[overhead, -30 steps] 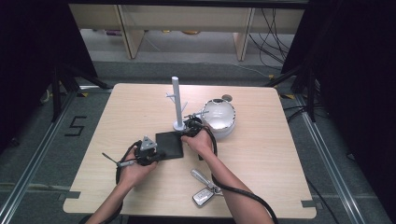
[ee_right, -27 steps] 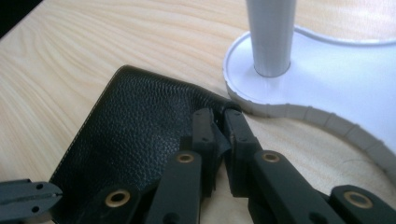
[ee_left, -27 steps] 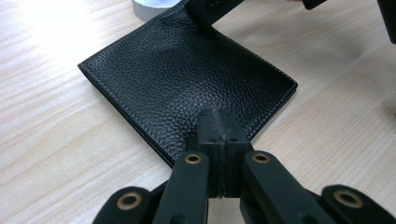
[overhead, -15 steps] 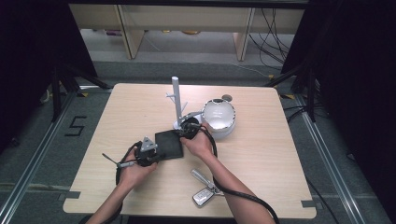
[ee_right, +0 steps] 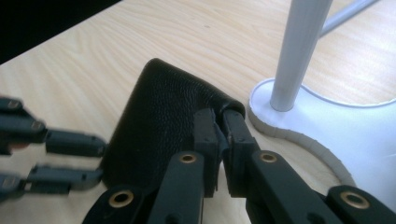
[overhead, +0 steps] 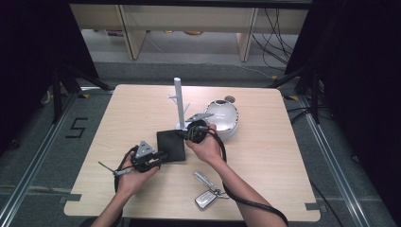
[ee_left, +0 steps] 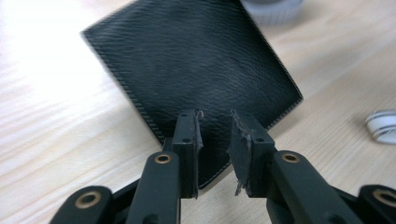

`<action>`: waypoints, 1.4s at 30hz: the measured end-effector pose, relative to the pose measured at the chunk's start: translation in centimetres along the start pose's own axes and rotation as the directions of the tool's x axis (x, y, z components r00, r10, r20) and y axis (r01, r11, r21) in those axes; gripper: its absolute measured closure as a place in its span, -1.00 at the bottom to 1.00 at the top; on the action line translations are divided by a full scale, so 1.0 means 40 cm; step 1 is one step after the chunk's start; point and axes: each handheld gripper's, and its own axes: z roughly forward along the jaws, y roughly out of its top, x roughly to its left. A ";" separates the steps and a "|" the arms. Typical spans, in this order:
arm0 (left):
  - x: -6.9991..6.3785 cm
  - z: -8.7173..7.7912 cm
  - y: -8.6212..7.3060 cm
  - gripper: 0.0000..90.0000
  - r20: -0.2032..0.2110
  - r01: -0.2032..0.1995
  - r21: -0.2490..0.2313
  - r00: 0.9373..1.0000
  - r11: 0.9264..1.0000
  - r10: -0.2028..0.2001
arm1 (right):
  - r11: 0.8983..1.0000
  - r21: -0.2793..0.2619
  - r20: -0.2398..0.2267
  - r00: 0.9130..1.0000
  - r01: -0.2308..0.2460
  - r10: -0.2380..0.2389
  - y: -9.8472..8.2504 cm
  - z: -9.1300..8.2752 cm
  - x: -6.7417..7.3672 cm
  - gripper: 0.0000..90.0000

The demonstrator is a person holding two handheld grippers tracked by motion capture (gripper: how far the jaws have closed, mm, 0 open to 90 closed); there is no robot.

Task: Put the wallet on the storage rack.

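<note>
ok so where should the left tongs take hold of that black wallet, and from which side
Take the black wallet at its near corner, coming in low from the person's side. It lies flat on the table, so only a thin edge offers a bite, and that corner already sits between the open left tongs. The right tongs pinch the far corner by the white stand.

Lighting: table evenly lit from above, surroundings dark. Glare: tabletop washes out white at upper left in the left gripper view. Focus: both gripper views soft at far edges; wallet grain sharp.
</note>
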 end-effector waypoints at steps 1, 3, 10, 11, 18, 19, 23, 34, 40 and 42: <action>0.001 -0.010 0.000 0.57 -0.005 0.004 -0.016 1.000 1.000 -0.004 | 1.000 -0.009 -0.002 1.000 0.007 -0.007 0.001 -0.010 0.004 0.93; 0.002 -0.029 0.001 0.56 -0.013 0.004 -0.046 1.000 0.999 -0.004 | 1.000 0.004 -0.017 1.000 0.004 -0.004 0.006 -0.035 0.010 0.93; 0.021 -0.064 -0.016 0.52 -0.028 0.017 -0.087 0.999 0.996 -0.020 | 0.997 -0.031 -0.007 0.998 0.067 -0.067 0.008 -0.101 0.004 0.94; 0.025 -0.067 -0.021 0.51 -0.033 0.022 -0.088 0.999 0.996 -0.025 | 0.996 -0.037 -0.011 0.997 0.076 -0.076 0.007 -0.109 0.002 0.94; 0.051 -0.085 -0.046 0.50 -0.059 0.030 -0.116 0.998 0.993 -0.037 | 0.994 -0.053 -0.015 0.995 0.095 -0.096 0.006 -0.168 -0.020 0.94; 0.049 -0.087 -0.049 0.50 -0.059 0.061 -0.116 0.996 0.991 -0.068 | 0.995 -0.044 -0.004 0.995 0.095 -0.095 0.008 -0.178 -0.024 0.94; 0.064 -0.091 -0.053 0.50 -0.066 0.021 -0.132 0.997 0.991 -0.029 | 0.992 -0.052 -0.002 0.994 0.112 -0.112 0.012 -0.208 -0.035 0.94; 0.063 -0.081 -0.066 0.48 -0.073 0.021 -0.129 0.997 0.991 -0.030 | 0.985 -0.140 0.012 0.995 0.103 -0.103 0.000 -0.333 -0.096 0.94; 0.063 -0.080 -0.074 0.48 -0.075 0.053 -0.130 0.995 0.990 -0.063 | 0.974 -0.219 0.023 0.998 0.063 -0.059 0.016 -0.387 -0.114 0.94; 0.067 -0.080 -0.073 0.47 -0.079 0.025 -0.133 0.996 0.991 -0.036 | 0.968 -0.243 0.035 0.998 0.060 -0.053 0.028 -0.402 -0.120 0.94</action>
